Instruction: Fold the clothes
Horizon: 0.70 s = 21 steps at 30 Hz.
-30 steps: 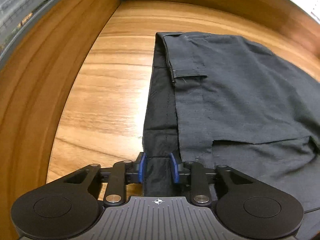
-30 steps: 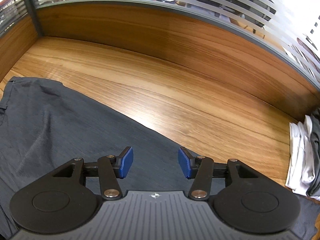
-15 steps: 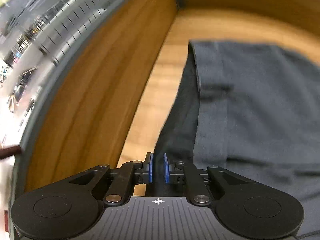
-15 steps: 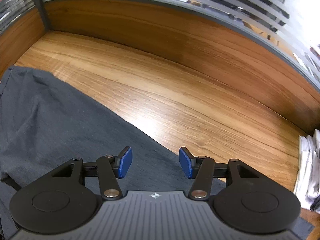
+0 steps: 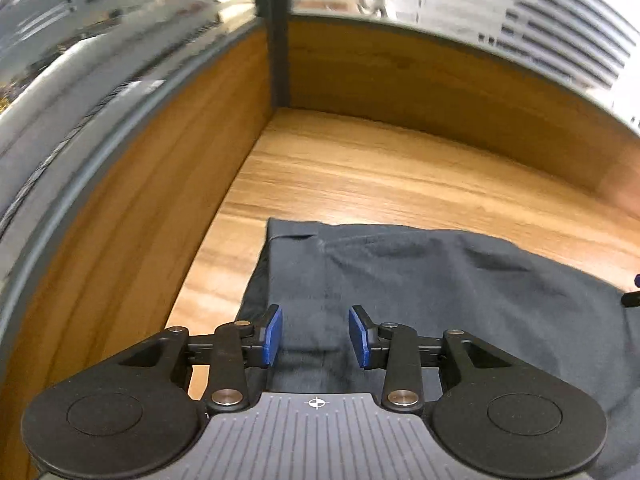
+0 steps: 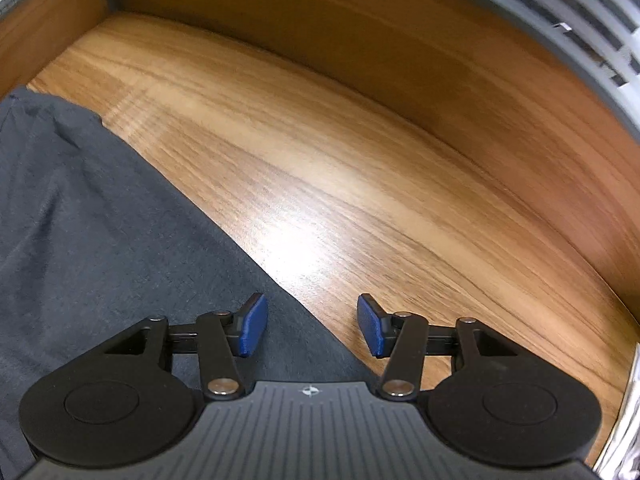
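Observation:
A dark grey garment [image 5: 440, 292] lies spread on the wooden table [image 5: 360, 168], its left edge and far corner visible in the left wrist view. My left gripper [image 5: 316, 336] hovers over the cloth near that left edge; its jaws are opening, and the blue pads stand apart from the fabric below them. In the right wrist view the same garment [image 6: 100, 220] fills the left side, its edge running diagonally. My right gripper [image 6: 310, 330] straddles that edge with its jaws closing; the pads do not press on the cloth.
Wooden side walls [image 5: 140, 200] enclose the table at the left and back, topped by glass with stripes. Bare wood [image 6: 360, 180] stretches right of the garment. A pale, shiny thing [image 6: 628, 420] shows at the right edge of the right wrist view.
My left gripper was shut on the garment's edge and has let go, its pads now apart, and its view has lifted toward the back corner. My right gripper has sunk toward the cloth's edge and narrowed slightly.

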Tool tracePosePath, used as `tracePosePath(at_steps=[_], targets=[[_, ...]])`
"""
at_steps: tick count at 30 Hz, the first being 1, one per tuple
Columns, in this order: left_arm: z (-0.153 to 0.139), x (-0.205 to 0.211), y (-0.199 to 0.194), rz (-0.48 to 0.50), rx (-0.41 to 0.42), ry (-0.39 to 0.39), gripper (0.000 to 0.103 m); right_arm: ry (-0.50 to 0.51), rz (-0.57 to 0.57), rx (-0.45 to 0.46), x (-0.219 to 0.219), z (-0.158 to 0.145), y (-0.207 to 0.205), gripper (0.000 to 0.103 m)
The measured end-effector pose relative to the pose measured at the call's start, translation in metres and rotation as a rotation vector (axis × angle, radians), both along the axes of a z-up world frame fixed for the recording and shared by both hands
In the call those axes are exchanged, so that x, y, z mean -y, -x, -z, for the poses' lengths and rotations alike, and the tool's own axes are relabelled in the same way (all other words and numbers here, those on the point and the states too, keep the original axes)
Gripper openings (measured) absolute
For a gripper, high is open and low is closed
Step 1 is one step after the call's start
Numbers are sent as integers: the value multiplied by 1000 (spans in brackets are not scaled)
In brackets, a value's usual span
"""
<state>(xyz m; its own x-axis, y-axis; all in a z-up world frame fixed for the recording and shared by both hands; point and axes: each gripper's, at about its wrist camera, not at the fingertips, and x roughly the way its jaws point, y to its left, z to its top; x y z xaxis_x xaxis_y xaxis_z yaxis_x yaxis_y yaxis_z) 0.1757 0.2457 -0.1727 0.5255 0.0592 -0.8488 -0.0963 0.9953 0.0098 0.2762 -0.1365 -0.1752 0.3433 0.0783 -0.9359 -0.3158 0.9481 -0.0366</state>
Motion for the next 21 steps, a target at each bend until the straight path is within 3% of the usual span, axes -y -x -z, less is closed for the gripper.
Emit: tracePosePath(at_steps=[1,4,9,14,21], targets=[[5,2,-6,10,-11,-7,39,3,-9,-11,-1,3,-2,33],[20,7,-24,34,-44,-26,37,-5,-43,-10,-6,3,-3,14],[37,12,-44,59,-52,-64,35,88,-74,32,-17,2,-10,9],[39,21,-57,86,-30,-104,35,92,-41,44,-11,0,-29,9],[19,11,-55,96,1,1,39,37,8,70,6,-21,-27,14]])
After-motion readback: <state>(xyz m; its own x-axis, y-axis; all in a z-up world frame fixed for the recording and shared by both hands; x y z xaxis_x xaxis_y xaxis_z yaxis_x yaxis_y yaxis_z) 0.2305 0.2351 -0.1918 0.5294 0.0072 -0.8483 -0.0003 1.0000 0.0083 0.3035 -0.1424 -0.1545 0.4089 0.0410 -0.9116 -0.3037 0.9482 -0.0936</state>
